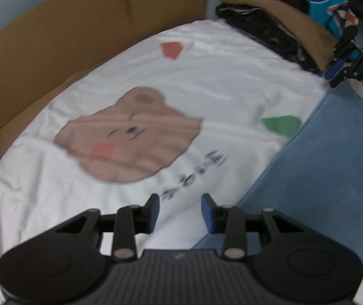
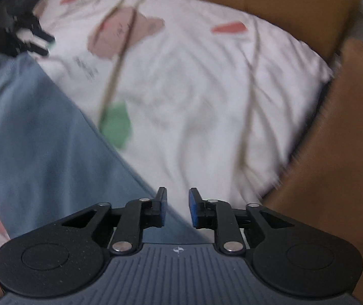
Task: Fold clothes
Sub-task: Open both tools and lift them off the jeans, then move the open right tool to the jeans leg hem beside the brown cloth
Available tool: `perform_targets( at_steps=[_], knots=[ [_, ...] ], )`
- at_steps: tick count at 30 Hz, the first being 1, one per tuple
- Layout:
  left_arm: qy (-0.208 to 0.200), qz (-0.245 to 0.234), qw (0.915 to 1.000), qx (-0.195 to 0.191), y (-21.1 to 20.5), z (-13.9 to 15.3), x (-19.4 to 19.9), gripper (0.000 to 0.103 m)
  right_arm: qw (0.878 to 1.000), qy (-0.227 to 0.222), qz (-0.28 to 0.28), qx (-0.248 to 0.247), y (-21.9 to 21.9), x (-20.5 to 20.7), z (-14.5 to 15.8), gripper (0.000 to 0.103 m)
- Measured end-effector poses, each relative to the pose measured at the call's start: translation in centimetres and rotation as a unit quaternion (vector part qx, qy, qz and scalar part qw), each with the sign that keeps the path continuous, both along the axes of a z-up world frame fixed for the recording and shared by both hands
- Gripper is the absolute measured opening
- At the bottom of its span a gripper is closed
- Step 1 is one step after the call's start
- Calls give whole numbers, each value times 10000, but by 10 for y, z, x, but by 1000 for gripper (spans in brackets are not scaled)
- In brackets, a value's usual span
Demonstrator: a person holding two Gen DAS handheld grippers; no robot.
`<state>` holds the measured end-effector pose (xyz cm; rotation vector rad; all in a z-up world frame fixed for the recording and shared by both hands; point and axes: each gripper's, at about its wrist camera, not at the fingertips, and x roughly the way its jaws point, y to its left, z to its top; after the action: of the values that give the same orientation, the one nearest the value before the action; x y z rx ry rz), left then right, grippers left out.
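A blue garment [image 1: 321,165] lies flat on a white bedcover [image 1: 206,71] printed with a brown bear [image 1: 130,137]. My left gripper [image 1: 180,200] hovers open over the white cover, just left of the garment's edge, with nothing between its blue pads. It shows again small at the upper left of the right wrist view [image 2: 45,42]. My right gripper [image 2: 177,193] is open with a narrower gap and holds nothing. It hangs over the line where the blue garment [image 2: 41,139] meets the white cover [image 2: 206,89], and it also appears far right in the left wrist view [image 1: 335,72].
Brown cardboard [image 1: 54,38] stands along the far side of the cover and shows again in the right wrist view [image 2: 334,178]. A heap of brown, black and teal clothes [image 1: 283,25] lies at the back right. Both views are blurred.
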<state>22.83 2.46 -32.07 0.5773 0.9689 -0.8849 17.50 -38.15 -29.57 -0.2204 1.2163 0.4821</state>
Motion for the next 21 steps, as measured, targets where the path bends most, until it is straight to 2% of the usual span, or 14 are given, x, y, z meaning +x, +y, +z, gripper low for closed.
perform_targets(
  at_steps=[2, 5, 12, 18, 21],
  knots=[
    [69, -101, 9999, -52, -11, -2, -5, 39, 9999, 43, -60, -121, -14, -11, 2, 21],
    [98, -300, 9994, -104, -29, -6, -14, 39, 9995, 37, -129, -276, -31, -27, 5, 34],
    [99, -853, 9961, -191, -89, 4, -28, 39, 9971, 149, -238, -708, -69, -58, -2, 34],
    [243, -1410, 9897, -64, -132, -6, -46, 38, 9921, 199, -1035, -674, -102, -65, -9, 34],
    [295, -1538, 9877, 25, -147, -16, -52, 38, 9895, 233, -1245, -703, -106, -65, -18, 37]
  ],
)
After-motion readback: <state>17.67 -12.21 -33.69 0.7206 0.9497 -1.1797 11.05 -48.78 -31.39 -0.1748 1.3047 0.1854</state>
